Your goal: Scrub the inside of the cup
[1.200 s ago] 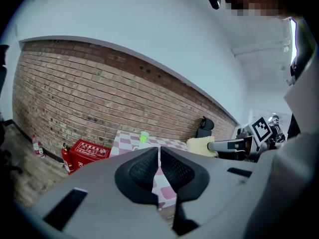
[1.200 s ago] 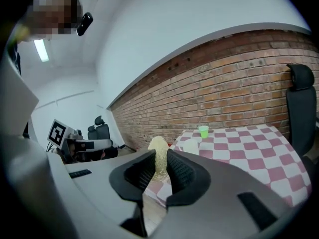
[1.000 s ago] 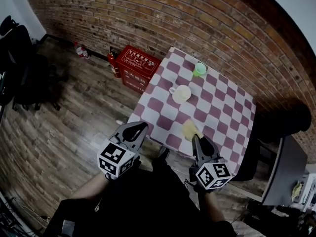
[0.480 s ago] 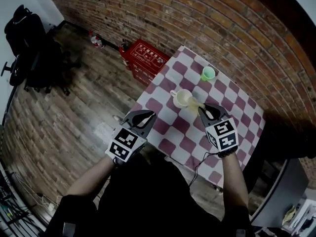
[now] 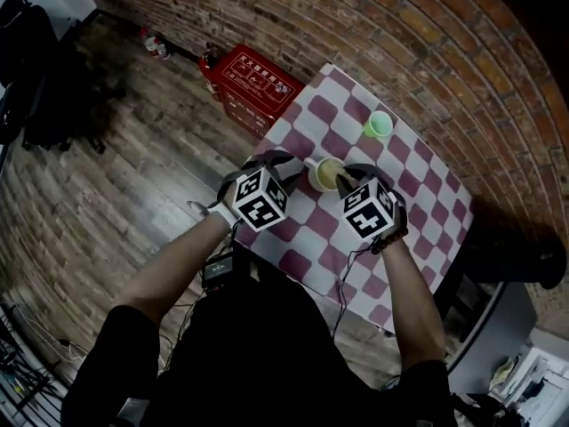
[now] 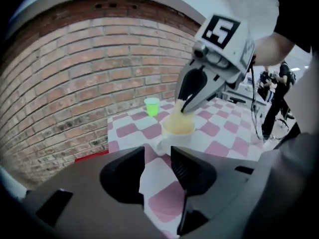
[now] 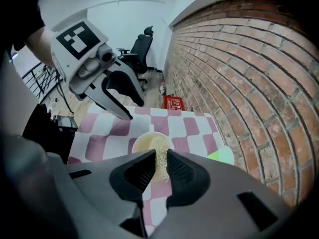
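A cream cup (image 5: 325, 174) with a handle stands on the pink-and-white checked table (image 5: 402, 205). My right gripper (image 5: 343, 179) is shut on a yellow sponge (image 7: 160, 163), whose lower end sits in the cup (image 7: 148, 142). In the left gripper view the sponge (image 6: 177, 120) fills the cup's mouth under the right gripper (image 6: 185, 107). My left gripper (image 5: 283, 162) is just left of the cup, and its jaws are opening with nothing between them. The left gripper (image 6: 158, 161) points at the cup's handle (image 6: 160, 144) without touching it.
A small green cup (image 5: 380, 124) stands farther back on the table, near the brick wall (image 5: 427, 52). A red box (image 5: 253, 87) sits on the wooden floor beside the table's left edge. A black office chair (image 5: 36, 69) is at far left.
Both grippers have moved forward over the table to the cup. The right one has carried the sponge into it. The left gripper's jaws have gone from shut to apart.
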Demonstrator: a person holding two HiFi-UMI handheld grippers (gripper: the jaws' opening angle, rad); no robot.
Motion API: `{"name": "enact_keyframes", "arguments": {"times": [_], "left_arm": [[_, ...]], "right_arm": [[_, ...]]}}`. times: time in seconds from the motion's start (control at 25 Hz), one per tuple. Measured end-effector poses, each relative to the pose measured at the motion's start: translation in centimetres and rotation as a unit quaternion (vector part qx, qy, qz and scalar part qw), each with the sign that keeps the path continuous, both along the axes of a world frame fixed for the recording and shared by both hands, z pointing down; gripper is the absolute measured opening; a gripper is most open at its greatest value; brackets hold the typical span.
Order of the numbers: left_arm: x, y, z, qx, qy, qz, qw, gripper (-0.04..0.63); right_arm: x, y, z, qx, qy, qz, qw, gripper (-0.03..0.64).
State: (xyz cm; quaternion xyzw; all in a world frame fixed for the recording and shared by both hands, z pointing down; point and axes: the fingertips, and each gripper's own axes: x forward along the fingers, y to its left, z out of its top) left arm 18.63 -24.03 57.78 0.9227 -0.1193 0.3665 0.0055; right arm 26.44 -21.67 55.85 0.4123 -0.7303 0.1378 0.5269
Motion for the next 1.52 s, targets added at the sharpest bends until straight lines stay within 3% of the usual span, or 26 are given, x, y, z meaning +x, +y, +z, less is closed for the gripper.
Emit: {"name": "enact_keyframes", "arguments": {"times": [0.16, 0.32, 0.4, 0.48, 0.72, 0.92, 1.0, 1.08, 1.2, 1.28, 1.4, 1.52], "left_arm": [[2.8, -0.9, 4.3, 0.020, -0.059, 0.099, 0.9931, 0.162], [4.8, -1.8, 5.6, 0.048, -0.081, 0.167, 0.9815, 0.160], [5.2, -1.8, 5.9, 0.061, -0.092, 0.187, 0.9760, 0.126], [5.2, -1.6, 6.1, 0.070, -0.096, 0.193, 0.9740, 0.080], [4.9, -1.5, 6.0, 0.058, -0.085, 0.169, 0.9803, 0.075], [4.6, -1.7, 5.6, 0.058, -0.077, 0.158, 0.9828, 0.075], [4.4, -1.7, 5.3, 0.055, -0.071, 0.146, 0.9852, 0.075], [4.1, -1.8, 5.0, 0.053, -0.066, 0.135, 0.9873, 0.075], [3.6, -1.9, 4.7, 0.052, -0.064, 0.117, 0.9897, 0.075], [3.4, -1.9, 4.7, 0.052, -0.067, 0.108, 0.9905, 0.075], [3.3, -2.0, 4.8, 0.049, -0.071, 0.098, 0.9915, 0.075], [3.1, -2.0, 5.1, 0.043, -0.072, 0.088, 0.9926, 0.075]], "right_arm": [[-0.1, -0.1, 1.3, -0.032, 0.022, 0.012, 0.999, 0.075], [0.0, -1.1, 3.3, -0.056, 0.033, 0.021, 0.998, 0.075], [0.1, -1.3, 4.6, -0.073, 0.027, 0.042, 0.996, 0.075], [-0.1, -1.4, 5.4, -0.083, 0.001, 0.073, 0.994, 0.074], [-0.3, -1.0, 2.6, -0.092, -0.124, 0.164, 0.974, 0.074], [-0.3, -0.6, -4.7, -0.036, -0.251, 0.191, 0.948, 0.074], [0.1, -0.5, -6.9, -0.010, -0.280, 0.195, 0.940, 0.074], [1.2, -0.1, -7.0, 0.001, -0.247, 0.192, 0.950, 0.074], [2.2, 0.0, -4.3, -0.007, -0.134, 0.160, 0.978, 0.074], [1.2, -0.4, -2.4, -0.010, -0.082, 0.121, 0.989, 0.074], [-0.8, -1.1, 0.7, -0.010, 0.002, 0.052, 0.999, 0.074], [-1.7, -1.1, 3.7, -0.008, 0.098, -0.026, 0.995, 0.075]]}}
